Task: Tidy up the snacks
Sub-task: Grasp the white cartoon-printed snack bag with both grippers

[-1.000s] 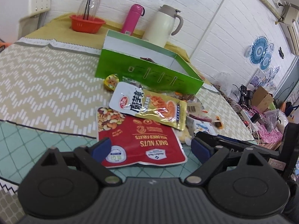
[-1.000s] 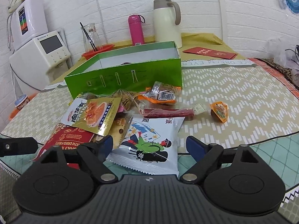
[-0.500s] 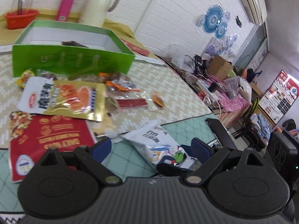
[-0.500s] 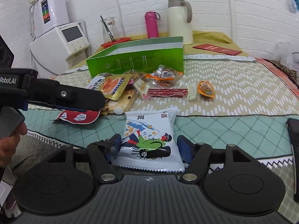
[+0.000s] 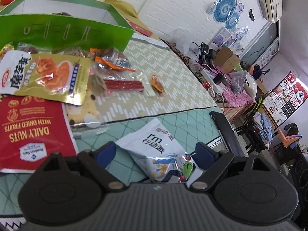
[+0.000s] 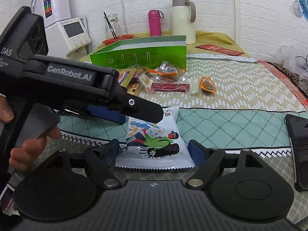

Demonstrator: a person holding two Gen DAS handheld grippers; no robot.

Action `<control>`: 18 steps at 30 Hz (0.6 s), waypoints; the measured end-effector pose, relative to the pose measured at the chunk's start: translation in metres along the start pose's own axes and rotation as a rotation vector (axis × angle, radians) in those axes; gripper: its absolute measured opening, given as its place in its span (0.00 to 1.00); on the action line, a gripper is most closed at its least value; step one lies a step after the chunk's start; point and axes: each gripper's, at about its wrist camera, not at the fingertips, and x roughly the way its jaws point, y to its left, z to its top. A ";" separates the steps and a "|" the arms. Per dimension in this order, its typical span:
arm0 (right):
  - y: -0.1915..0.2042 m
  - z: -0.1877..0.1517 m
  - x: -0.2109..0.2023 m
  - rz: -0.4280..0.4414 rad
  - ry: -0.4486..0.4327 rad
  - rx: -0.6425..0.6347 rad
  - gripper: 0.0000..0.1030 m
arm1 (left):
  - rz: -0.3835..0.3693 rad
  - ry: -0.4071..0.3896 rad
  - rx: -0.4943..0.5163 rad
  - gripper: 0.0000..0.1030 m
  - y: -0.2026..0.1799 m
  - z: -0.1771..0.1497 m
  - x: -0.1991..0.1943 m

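White snack bag (image 6: 154,140): lay flat on the teal quilted mat (image 6: 221,127), long axis running from the right gripper toward the green box (image 6: 146,55); glossy plastic, zigzag-cut seam at the near end.
Right gripper (image 6: 154,152): jaws spread wide either side of the bag's near end, pads clear of it.
Left gripper (image 5: 156,152): jaws closing, the bag between them, blue pads not yet pressing.
Green box: open-topped cardboard.

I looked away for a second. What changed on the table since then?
The left gripper swung from the red nut bag to the white snack bag, its jaws closing around it. The right gripper now straddles it too. The green box stayed put.
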 end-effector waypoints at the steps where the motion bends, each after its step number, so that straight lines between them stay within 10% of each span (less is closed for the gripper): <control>1: 0.001 -0.001 -0.003 -0.009 0.001 -0.004 1.00 | 0.005 0.001 0.009 0.85 -0.001 0.001 0.001; 11: -0.001 -0.016 -0.012 -0.069 0.012 0.018 1.00 | -0.036 0.028 0.088 0.84 -0.009 -0.005 0.004; 13: 0.000 -0.016 -0.011 -0.083 0.009 0.012 1.00 | -0.029 0.036 0.135 0.69 -0.015 -0.009 0.005; 14: 0.000 -0.016 -0.009 -0.093 0.007 0.005 1.00 | -0.021 0.037 0.155 0.46 -0.016 -0.010 0.005; 18: 0.000 -0.015 -0.003 -0.107 -0.019 -0.013 1.00 | -0.019 0.027 0.130 0.41 -0.010 -0.007 0.005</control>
